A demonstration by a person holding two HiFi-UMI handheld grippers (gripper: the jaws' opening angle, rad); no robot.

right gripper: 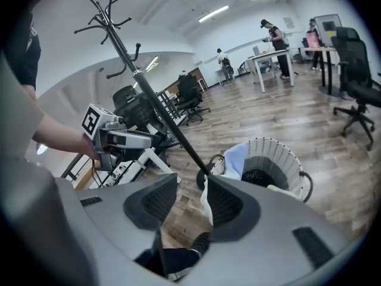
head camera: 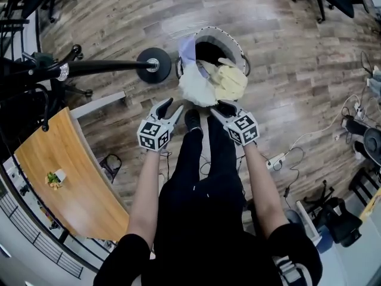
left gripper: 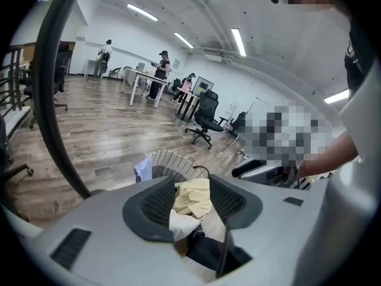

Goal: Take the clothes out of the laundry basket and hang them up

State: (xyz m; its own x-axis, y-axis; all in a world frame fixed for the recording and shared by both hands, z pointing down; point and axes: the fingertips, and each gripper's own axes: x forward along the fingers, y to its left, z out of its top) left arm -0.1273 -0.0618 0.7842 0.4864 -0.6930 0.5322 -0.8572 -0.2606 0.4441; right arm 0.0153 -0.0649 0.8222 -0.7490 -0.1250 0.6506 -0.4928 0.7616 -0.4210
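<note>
The left gripper (head camera: 170,108) and right gripper (head camera: 222,108) are both open and empty, and the clothes (head camera: 211,83) spilling over the near rim of the basket (head camera: 233,37) lie just beyond them, the right nearer.

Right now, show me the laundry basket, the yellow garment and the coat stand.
laundry basket (head camera: 223,31), head view, its white rim.
yellow garment (head camera: 232,83), head view, middle of the cloth.
coat stand (head camera: 161,73), head view, its round black base.
</note>
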